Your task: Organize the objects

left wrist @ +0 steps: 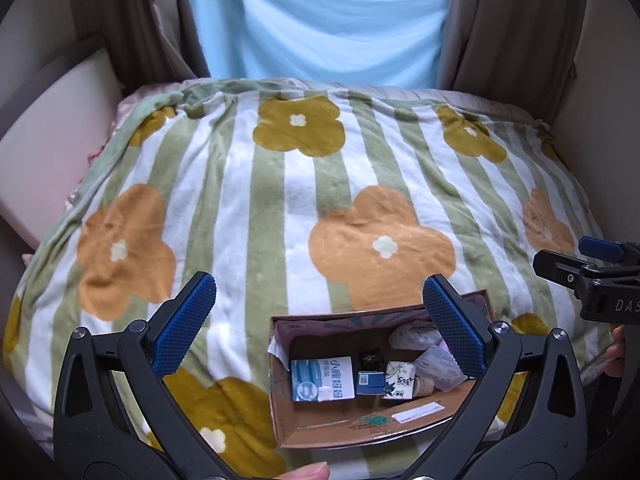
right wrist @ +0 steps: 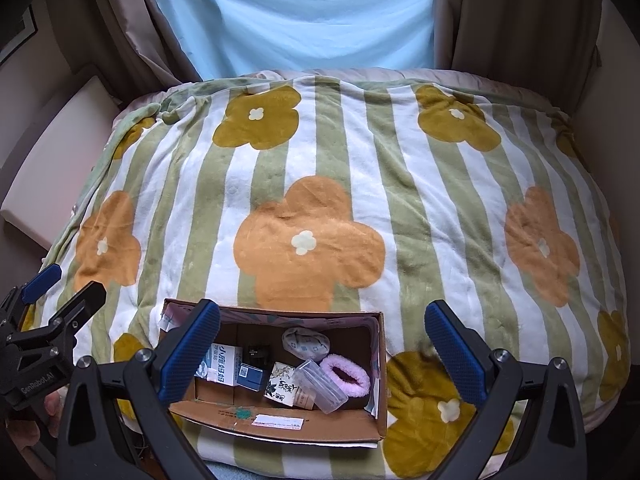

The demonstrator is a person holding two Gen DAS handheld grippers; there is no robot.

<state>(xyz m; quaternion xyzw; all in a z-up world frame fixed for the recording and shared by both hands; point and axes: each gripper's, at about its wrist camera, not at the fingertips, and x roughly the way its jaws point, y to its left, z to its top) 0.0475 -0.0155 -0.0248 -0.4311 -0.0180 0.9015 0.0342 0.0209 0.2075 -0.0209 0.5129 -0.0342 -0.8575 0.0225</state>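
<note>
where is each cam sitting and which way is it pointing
Left wrist: rides the left gripper, looking forward and down across the flowered blanket at the cardboard box; its open blue-padded fingers, a fingertip below, and the right gripper at the right edge show.
Right wrist: rides the right gripper, facing the same way from further right; its open fingers and the left gripper at the left edge show.
Shared: box, blanket, blue curtain.
</note>
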